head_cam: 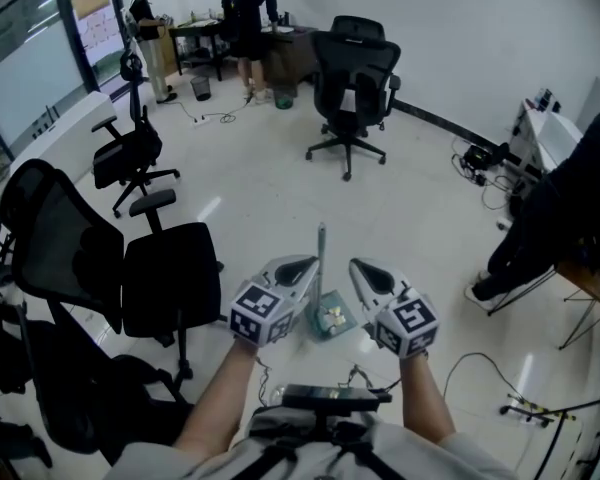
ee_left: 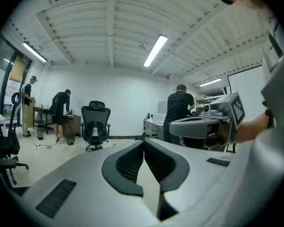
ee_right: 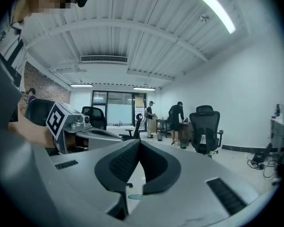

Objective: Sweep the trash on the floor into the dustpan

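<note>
- progress: the trash (head_cam: 333, 315) appears to lie as pale bits inside the dustpan (head_cam: 340, 328), so the sweeping looks done or nearly so; no loose scraps show on the pale floor (head_cam: 280, 198) around it, though small ones would be too fine to tell
- what is left, as i judge it: little more than a check for stray bits; no broom can be made out
- left gripper (head_cam: 305, 265): lower centre of the head view, just left of the dustpan; its own view shows the jaws pressed together with nothing between them
- right gripper (head_cam: 361, 268): just right of the dustpan; jaws likewise together and empty; both grippers point roughly level, out over the room and not at the pan
- the dustpan: a small greenish tray on the floor at lower centre, between the 2 grippers in the picture; a thin grey handle (head_cam: 321, 248) stands upright at its far edge
- the trash: a small light heap near the middle of the pan; what it is made of is too small to tell
- around: 1 black office chair (head_cam: 170, 278) at the lower left, near the pan but apart from it
</note>
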The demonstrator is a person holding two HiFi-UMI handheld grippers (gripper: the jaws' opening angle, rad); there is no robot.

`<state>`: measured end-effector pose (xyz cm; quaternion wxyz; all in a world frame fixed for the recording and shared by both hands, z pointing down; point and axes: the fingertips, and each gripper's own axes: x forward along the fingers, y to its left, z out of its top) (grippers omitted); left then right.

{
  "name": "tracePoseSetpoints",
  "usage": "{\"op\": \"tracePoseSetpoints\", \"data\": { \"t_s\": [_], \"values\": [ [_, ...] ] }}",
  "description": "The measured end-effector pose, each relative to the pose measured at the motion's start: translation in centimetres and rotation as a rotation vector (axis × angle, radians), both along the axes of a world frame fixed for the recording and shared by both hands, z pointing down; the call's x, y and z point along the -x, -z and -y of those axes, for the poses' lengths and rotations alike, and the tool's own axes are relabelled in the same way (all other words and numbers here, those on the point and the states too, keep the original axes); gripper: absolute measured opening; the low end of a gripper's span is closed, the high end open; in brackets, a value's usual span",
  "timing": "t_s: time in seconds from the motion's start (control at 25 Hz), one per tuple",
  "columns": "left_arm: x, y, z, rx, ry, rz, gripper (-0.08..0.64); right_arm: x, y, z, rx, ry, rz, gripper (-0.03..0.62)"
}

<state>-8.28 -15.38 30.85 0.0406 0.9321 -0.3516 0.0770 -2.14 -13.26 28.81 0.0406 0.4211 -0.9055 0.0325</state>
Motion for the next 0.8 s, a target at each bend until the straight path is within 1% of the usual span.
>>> {"op": "tracePoseSetpoints", "data": {
  "t_s": [0.12,0.4,0.6,0.8],
  "values": [
    [-0.1,0.4,0.0,-0.003,-0.003,-0.009,0.006,0.4,0.6,-0.2,0.008,-0.004,0.020,0.005],
    [0.0,0.8,-0.3,-0.002,-0.004,-0.008,0.006,0.6,1.0,-0.3,-0.024,0.010,0.023,0.005],
    [0.1,0.4,-0.6,0.004,0.000,-0.007,0.006,0.8,1.3,-0.7,-0.010,0.012,0.038,0.005],
    [0.1,0.5,-1.0,0.004,-0.008,-0.009,0.006,1.0,1.5,-0.9,-0.017,0.012,0.037,0.005]
  ]
}}
